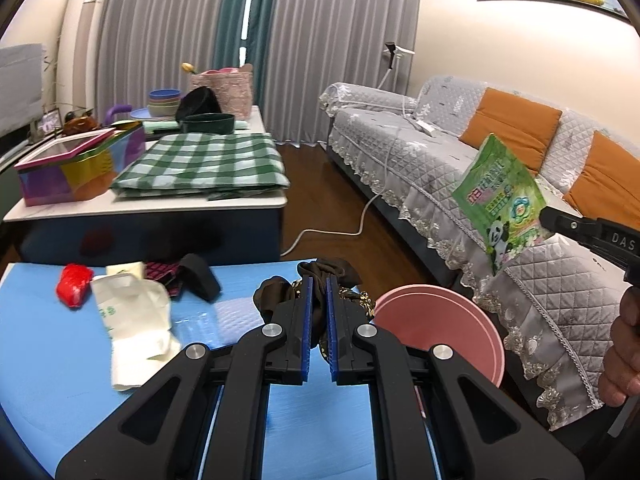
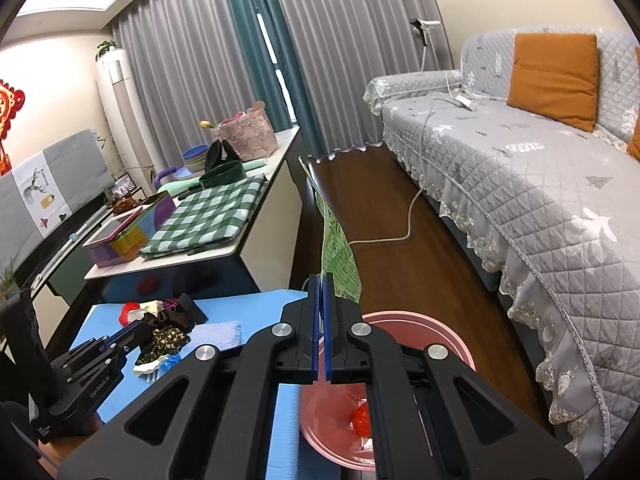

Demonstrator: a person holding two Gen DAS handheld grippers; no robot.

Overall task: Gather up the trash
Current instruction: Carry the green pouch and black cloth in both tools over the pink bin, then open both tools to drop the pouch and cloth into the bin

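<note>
Above the pink basin (image 2: 420,322), right gripper (image 2: 322,280) pinched a green wrapper (image 2: 340,256) (panda print, hanging edge-on); left gripper (image 1: 319,284) clamped dark brown fabric (image 1: 320,308) over the blue mat (image 1: 48,340), basin just beside.

Blue surface (image 1: 48,360) in front of me: red wrapper (image 1: 73,289), white bag (image 1: 132,322), dark cloth pile (image 1: 192,276) at its far edge. Pink basin (image 2: 416,322) sits on the wood floor (image 2: 400,264) just beside it.
</note>
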